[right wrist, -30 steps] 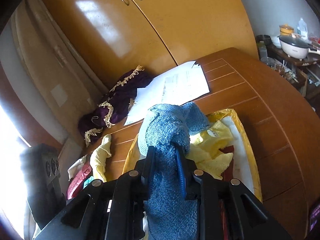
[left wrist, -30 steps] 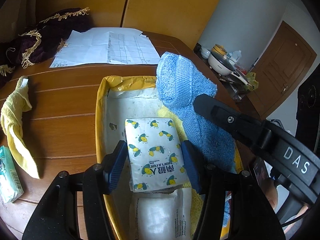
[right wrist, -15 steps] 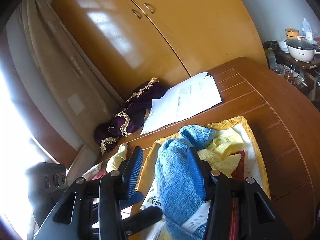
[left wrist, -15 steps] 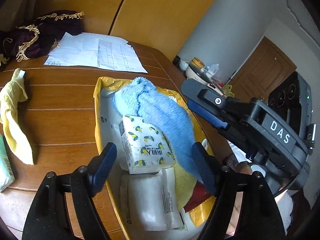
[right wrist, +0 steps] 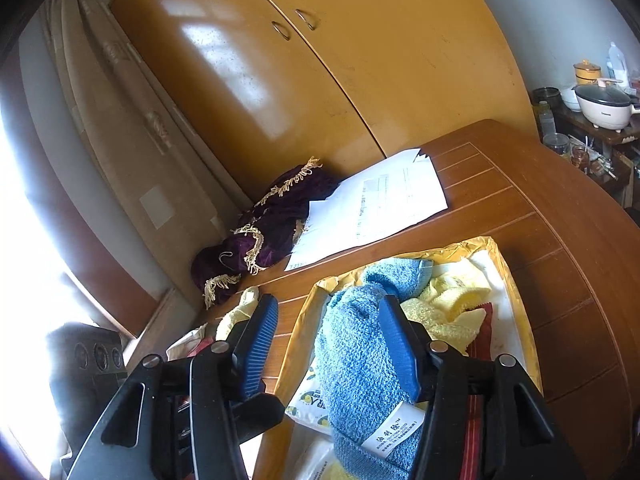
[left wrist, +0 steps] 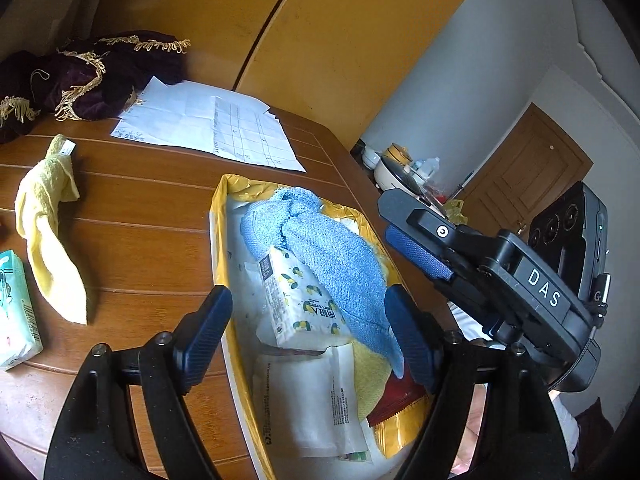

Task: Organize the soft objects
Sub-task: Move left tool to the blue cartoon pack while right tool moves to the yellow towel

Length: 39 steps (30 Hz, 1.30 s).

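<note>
Both grippers, left gripper (left wrist: 308, 334) and right gripper (right wrist: 328, 344), hover spread above the tray (left wrist: 218, 248).

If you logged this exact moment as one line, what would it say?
left tool: open | right tool: open | blue towel: in yellow tray, over tissue pack | yellow cloth: on table

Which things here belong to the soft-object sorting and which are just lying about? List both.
Belongs to the job:
- blue towel, lying in the yellow bin
- lemon-print tissue pack in the bin
- yellow cloth out on the table
- teal tissue pack at the table edge

Just lying about:
- papers
- purple fringed fabric
- rice cooker on the side shelf
</note>
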Each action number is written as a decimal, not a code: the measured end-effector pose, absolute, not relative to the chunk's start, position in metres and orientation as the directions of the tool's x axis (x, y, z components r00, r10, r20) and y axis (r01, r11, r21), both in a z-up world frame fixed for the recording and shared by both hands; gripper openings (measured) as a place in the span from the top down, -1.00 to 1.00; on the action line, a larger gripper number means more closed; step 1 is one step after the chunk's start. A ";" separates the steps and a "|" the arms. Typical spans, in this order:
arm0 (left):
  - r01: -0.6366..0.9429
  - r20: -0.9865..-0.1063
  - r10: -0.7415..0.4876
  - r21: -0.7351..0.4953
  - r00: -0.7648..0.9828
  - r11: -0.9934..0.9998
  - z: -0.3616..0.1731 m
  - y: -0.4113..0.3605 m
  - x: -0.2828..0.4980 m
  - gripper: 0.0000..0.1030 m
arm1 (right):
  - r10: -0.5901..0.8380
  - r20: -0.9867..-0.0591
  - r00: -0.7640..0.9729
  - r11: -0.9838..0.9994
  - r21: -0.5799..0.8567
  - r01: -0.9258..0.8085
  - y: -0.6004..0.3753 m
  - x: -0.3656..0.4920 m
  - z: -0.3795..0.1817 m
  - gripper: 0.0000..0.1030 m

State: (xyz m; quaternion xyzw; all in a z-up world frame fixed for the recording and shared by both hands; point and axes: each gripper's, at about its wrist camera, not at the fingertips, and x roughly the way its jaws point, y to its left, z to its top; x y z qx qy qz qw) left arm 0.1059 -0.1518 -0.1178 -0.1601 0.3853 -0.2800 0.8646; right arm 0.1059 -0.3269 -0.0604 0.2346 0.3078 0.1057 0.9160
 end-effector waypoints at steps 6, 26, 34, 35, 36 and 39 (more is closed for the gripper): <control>0.299 -0.588 -0.550 -0.473 0.593 0.829 -0.119 -0.134 0.100 -0.53 | 0.342 -0.509 0.790 0.872 0.484 -0.065 -0.323 0.104 -0.059 -0.12; 0.054 -0.583 -0.330 -0.439 0.742 0.897 -0.124 -0.007 0.089 -0.53 | 0.519 -0.531 0.670 0.823 0.521 -0.225 -0.221 0.104 -0.037 -0.15; -0.035 -0.614 -0.296 -0.467 0.732 0.883 -0.139 0.021 0.096 -0.52 | 0.560 -0.579 0.592 0.800 0.564 -0.204 -0.169 0.145 -0.041 -0.15; -0.033 -0.613 -0.308 -0.480 0.727 0.877 -0.141 0.023 0.097 -0.52 | 0.560 -0.586 0.586 0.799 0.570 -0.193 -0.165 0.149 -0.046 -0.15; -0.033 -0.611 -0.311 -0.484 0.728 0.874 -0.141 0.024 0.096 -0.53 | 0.558 -0.592 0.582 0.799 0.573 -0.183 -0.161 0.153 -0.053 -0.15; -0.045 -0.617 -0.283 -0.461 0.734 0.886 -0.141 0.024 0.094 -0.53 | 0.525 -0.625 0.577 0.820 0.554 -0.145 -0.155 0.161 -0.072 -0.15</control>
